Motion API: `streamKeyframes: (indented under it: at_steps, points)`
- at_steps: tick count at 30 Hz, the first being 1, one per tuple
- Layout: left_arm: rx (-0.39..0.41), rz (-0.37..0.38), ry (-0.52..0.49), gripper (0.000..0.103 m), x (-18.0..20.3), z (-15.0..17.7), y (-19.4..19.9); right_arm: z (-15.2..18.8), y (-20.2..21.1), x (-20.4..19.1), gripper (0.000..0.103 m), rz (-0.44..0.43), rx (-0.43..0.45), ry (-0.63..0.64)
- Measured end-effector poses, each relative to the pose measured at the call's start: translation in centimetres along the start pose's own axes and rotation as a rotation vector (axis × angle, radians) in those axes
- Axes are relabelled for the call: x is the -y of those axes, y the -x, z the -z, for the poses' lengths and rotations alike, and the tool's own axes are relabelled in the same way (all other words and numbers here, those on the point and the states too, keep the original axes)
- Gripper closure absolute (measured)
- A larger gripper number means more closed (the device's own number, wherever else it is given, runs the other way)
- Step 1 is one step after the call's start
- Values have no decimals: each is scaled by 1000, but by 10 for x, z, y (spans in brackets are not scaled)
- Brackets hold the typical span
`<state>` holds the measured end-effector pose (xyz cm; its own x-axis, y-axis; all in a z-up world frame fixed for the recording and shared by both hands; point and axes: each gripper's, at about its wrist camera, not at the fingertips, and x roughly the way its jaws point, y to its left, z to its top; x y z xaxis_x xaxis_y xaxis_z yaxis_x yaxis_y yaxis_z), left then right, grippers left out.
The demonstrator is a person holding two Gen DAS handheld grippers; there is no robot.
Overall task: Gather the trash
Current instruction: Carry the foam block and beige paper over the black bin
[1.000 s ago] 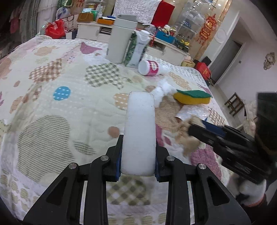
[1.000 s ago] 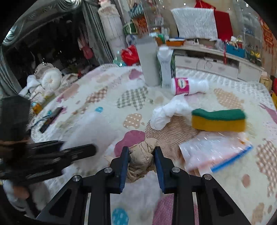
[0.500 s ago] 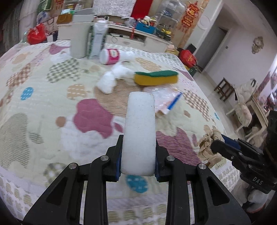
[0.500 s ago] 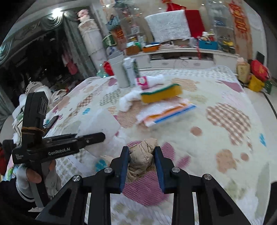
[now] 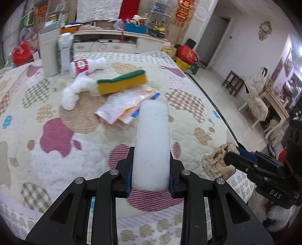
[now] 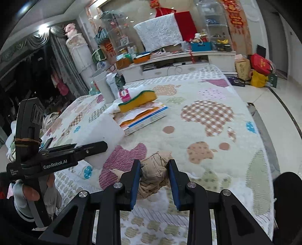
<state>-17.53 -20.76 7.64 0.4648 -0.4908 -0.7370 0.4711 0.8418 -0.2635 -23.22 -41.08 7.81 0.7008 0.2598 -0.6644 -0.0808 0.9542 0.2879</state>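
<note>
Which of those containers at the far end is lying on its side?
The pink-labelled white bottle; the tall grey bin and green-and-white carton stand upright.

We are in a lived-in family home, in a main room with a quilted patchwork bed [image 6: 207,116] at its centre. At 12 o'clock we see a long white cabinet [image 6: 181,64] heaped with household clutter, and red festive banners [image 5: 182,9] beside it. At 3 o'clock stand a wooden stool [image 5: 233,82], cushioned chairs [image 5: 258,105] and an ornate wall clock [image 5: 265,30]. At 9 o'clock hang heavy curtains [image 6: 62,56].
</note>
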Motion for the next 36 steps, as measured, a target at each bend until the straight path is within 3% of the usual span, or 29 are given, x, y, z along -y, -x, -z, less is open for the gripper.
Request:
streamKeyframes:
  at_steps: [36]
  points:
    - [-75, 138, -246, 77, 150, 10, -54, 49, 97, 131, 75, 191, 108, -266]
